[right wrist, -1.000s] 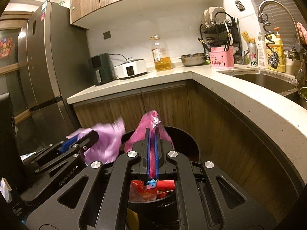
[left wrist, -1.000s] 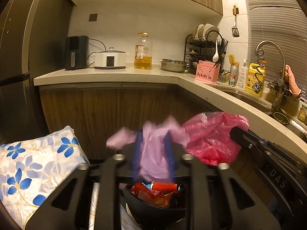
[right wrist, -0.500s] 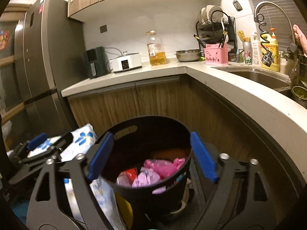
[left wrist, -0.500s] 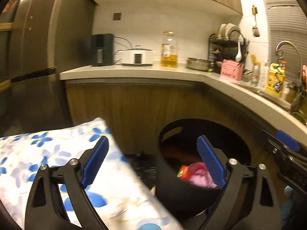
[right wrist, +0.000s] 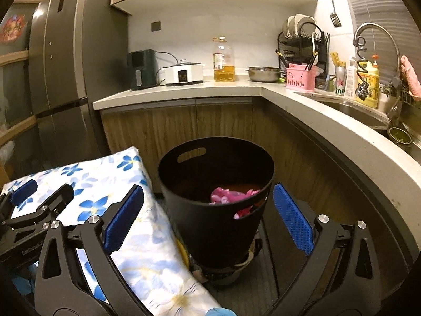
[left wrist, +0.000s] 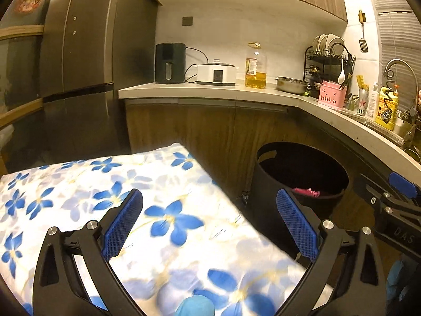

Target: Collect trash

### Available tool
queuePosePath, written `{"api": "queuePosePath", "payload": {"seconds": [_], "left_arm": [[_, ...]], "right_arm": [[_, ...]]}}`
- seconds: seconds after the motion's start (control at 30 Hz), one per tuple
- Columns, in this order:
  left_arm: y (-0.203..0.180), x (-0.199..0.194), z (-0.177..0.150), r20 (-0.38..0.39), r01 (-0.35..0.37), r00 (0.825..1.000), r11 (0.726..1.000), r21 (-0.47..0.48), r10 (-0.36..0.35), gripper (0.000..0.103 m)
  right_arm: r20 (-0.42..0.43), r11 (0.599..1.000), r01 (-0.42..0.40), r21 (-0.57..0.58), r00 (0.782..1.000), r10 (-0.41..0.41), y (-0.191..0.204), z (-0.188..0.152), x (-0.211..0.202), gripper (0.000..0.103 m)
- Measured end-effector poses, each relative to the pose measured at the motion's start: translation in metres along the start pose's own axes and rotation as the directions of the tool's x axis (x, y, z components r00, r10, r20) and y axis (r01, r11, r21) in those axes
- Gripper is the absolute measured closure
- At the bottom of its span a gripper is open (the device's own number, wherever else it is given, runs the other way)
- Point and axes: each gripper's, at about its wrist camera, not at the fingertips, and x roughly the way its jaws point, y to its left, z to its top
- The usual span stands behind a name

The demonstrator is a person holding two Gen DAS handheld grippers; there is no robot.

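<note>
The right gripper is spread wide and still opening, empty, its blue pads flanking the black bin at the centre of its frame without touching it. The left gripper is also released, jaws wide and holding nothing, above a floral cushion that fills the lower left of its frame; the bin sits right of centre there, behind the right-hand pad.

Inside the bin lie crumpled pink bags; in the left view only a sliver of pink shows over the rim. The bin has handle slots near its rim and stands on a dark floor, just beside the cushion's edge.

Behind it run wooden cabinets under a pale L-shaped counter. Along the counter, left to right across the upper frame: a dark appliance, a white cooker, an oil bottle, a steel bowl, a pink caddy and a dish rack. At upper right are a sink and tap. A grey fridge fills the left.
</note>
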Motion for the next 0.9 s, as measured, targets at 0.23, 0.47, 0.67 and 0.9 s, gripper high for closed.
{"api": "queuePosePath", "payload": {"seconds": [0.23,0.47,0.67,0.9], "left_arm": [[0.030,-0.041,-0.015,-0.004,0.025,1.000,0.999,-0.020,-0.025,0.006],[0.049,-0.077,-0.031,0.015,0.030,0.999,0.999,0.019,-0.030,0.006],[0.073,-0.101,-0.044,0.022,0.028,0.999,1.000,0.004,-0.028,0.006],[0.091,-0.119,-0.057,0.016,0.033,0.999,0.999,-0.008,-0.033,0.006]], "right_arm": [[-0.009,0.999,0.036,0.011,0.999,-0.036,0.028,-0.020,-0.039,0.005],[-0.012,0.999,0.048,0.023,0.999,-0.047,0.056,-0.041,-0.074,0.005],[-0.005,0.999,0.052,0.007,0.999,-0.052,0.079,-0.056,-0.099,0.005],[0.007,0.998,0.065,-0.002,0.998,-0.065,0.096,-0.069,-0.122,0.005]]}}
